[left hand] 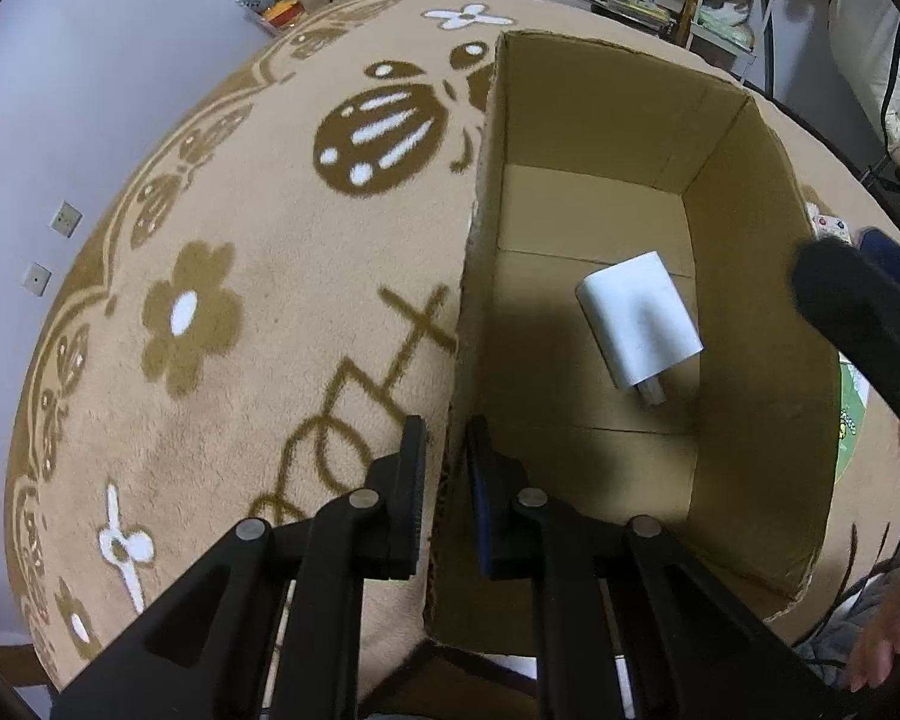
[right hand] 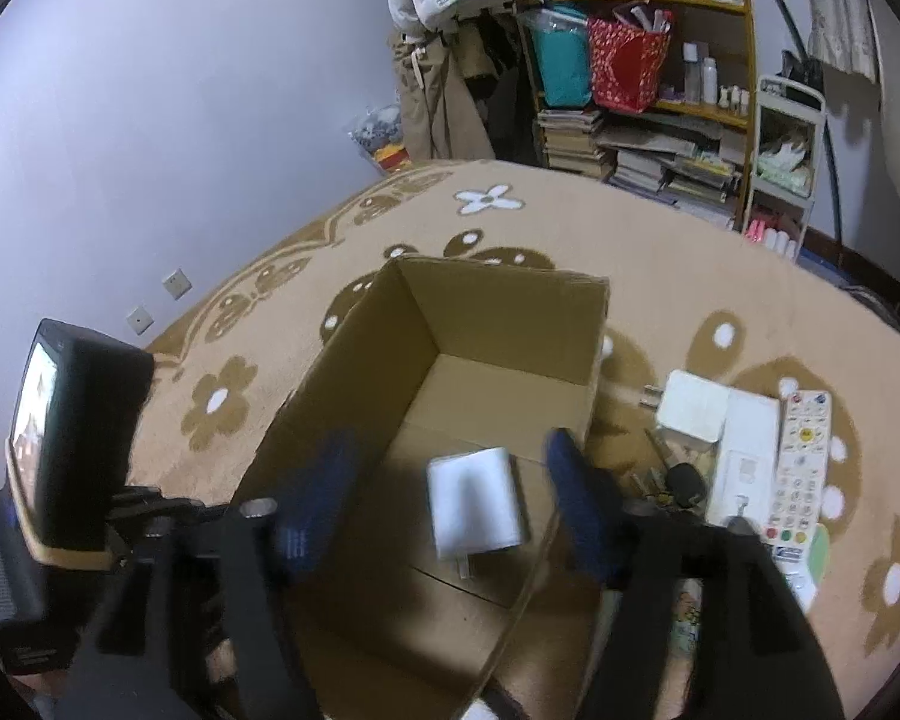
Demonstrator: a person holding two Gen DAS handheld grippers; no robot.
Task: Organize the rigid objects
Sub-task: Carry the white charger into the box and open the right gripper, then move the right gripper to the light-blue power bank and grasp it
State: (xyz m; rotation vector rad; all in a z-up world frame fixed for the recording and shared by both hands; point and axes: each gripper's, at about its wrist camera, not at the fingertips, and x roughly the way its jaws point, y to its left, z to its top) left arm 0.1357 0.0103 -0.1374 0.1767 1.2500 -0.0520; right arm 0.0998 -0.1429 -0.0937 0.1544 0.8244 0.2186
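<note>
Matt corrugated cardboard box (left hand: 744, 276), fuzzy pile blanket (left hand: 258, 228), seemingly smooth plastic charger (left hand: 642, 324)

You have one cardboard box (right hand: 498, 324) with one white charger (right hand: 477, 507) lying inside it. Beside the box, on the blanket, you can count one more white charger (right hand: 693, 408), one flat white device (right hand: 744, 462), one remote control (right hand: 801, 468) and one dark key fob (right hand: 687, 483).

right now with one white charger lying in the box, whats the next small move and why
Probably swing the right gripper, jaws open and empty, over to the white adapter on the blanket beside the cardboard box: the charger already lies inside, and the left gripper pinches the box wall.
</note>
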